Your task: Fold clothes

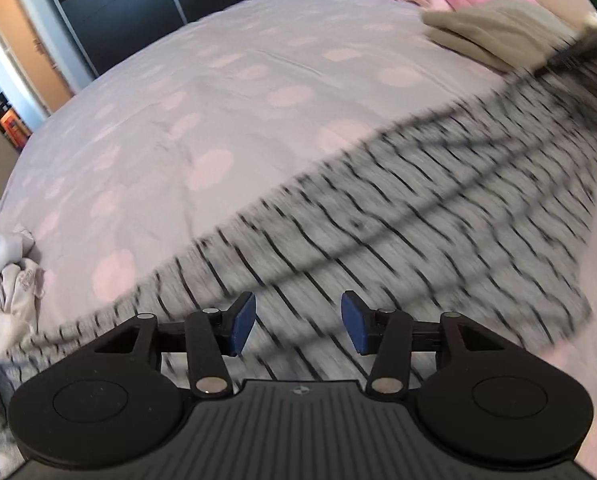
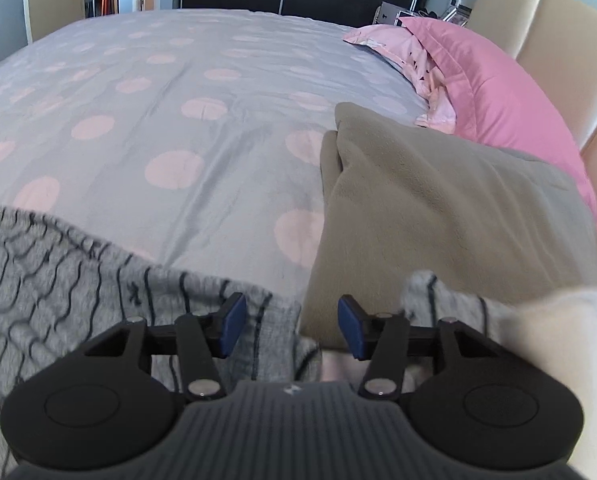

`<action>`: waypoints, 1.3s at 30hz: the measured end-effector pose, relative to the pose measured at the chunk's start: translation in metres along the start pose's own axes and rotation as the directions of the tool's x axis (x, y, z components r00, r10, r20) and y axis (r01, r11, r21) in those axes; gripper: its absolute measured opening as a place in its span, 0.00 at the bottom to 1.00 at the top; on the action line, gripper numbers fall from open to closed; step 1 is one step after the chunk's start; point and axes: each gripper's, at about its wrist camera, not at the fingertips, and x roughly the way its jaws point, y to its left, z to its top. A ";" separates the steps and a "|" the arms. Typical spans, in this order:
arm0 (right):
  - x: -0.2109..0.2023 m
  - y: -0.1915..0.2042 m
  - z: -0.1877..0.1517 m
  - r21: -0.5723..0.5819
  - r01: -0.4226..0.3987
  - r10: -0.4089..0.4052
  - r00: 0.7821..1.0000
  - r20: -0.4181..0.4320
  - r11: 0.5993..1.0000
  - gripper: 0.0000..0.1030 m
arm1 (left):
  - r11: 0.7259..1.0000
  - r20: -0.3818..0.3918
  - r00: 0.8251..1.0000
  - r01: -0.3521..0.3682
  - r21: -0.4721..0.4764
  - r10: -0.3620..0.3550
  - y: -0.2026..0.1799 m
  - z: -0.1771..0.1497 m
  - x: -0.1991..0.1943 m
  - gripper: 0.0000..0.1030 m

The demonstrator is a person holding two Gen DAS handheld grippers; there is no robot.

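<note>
Now both grippers, left gripper (image 1: pixel 297 322) and right gripper (image 2: pixel 291 326), parted over striped garment (image 1: pixel 398 208).

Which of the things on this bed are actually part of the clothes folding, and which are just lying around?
Part of the job:
- striped garment
- folded beige fleece
- crumpled white clothes
- left tool and right tool, both open and empty

Just lying about:
- spotted duvet
- pink pillows
- headboard
</note>
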 end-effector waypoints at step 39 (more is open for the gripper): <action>0.010 0.010 0.001 -0.014 0.119 -0.118 0.991 0.057 0.993 0.31 | 1.000 0.066 0.997 0.025 0.010 -0.025 -0.018 0.069 0.083 0.45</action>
